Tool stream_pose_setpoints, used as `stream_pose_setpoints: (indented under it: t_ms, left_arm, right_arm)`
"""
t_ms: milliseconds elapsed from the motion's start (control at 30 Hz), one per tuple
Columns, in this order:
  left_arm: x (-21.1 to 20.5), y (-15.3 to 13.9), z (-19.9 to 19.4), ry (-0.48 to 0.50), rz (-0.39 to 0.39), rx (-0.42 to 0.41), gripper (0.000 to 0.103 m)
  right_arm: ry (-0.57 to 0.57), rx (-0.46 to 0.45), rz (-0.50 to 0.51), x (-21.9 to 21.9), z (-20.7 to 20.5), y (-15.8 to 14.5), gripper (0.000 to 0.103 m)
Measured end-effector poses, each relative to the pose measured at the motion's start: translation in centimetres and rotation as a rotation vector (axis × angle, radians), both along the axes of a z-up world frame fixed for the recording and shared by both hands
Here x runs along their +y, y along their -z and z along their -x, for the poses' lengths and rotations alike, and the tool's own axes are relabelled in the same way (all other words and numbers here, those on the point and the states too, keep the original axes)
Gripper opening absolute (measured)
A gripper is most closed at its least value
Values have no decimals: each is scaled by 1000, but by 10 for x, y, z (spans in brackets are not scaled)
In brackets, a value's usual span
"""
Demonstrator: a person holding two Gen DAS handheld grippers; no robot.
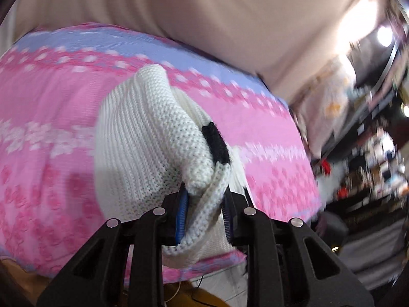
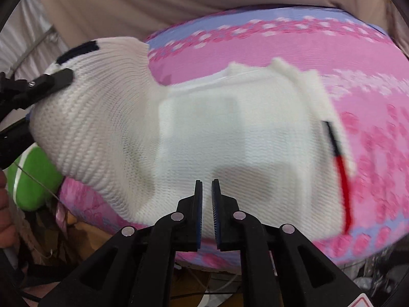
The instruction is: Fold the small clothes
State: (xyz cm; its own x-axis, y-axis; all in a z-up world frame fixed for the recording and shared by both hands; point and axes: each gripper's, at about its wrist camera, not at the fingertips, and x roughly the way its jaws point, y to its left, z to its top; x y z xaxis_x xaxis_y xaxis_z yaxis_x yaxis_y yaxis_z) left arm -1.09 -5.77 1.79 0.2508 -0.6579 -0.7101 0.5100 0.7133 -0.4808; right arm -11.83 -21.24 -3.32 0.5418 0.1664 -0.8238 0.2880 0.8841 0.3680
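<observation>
- Nowhere on the white knit garment (image 2: pixel 230 138), the cloth or either gripper can any brand, label or writing be read; a red-edged sticker corner (image 2: pixel 361 303) at the bottom of the right wrist view is cut off.
- The left gripper (image 1: pixel 204 212) is clamped on a bunched fold of the garment (image 1: pixel 158 138), lifting that end above the pink and blue patterned cloth (image 1: pixel 51 117); a black trim patch (image 1: pixel 216 144) sits just beyond the fingers.
- In the right wrist view the left gripper (image 2: pixel 44 83) shows at the left edge, gripping the raised end near a dark stripe (image 2: pixel 76 52).
- The right gripper (image 2: pixel 207 212) hovers over the near edge of the garment with a narrow gap between its blue pads (image 2: pixel 200 217), holding nothing.
- The rest of the garment lies flat on the patterned cloth (image 2: pixel 332 51), blurred; a red and black strip (image 2: pixel 342 174) runs along its right edge.
- A green object (image 2: pixel 30 179) at the left is partly hidden under the knit.
- The background clutter (image 1: pixel 370 153) is too smeared to identify.
</observation>
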Motion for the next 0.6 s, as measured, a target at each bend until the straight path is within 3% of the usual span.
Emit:
stream_pose_setpoints:
  t_ms: [67,133,200,333,400,500,600]
  left_arm:
    - [-40,30,8,90,-63,38,23]
    - [-75,84,19,177,-186,122,24]
    - [-85,113,28,189,-259,127,27]
    - [-65,77,44,170,-217,-9,38]
    - [-44,60,43,144,-188,-40,52]
    - [-10,54,30,64,-220,-62,52]
    - [24,58,16,-37,-249,-30,53]
  right_arm:
    - [72,-11,2,-21,22,-4,12]
    - [135,-6,-3,-41,41,-2,14]
    - [190,9,-21,-55,58,5,14]
    - [230,13,-74,-66,65,7,14]
    - [212,-27,-89,-65,58,-4,19]
    - [188,-60,-142,-59,39,-12,52]
    - [179,-53,-206,-49,17,-12,64]
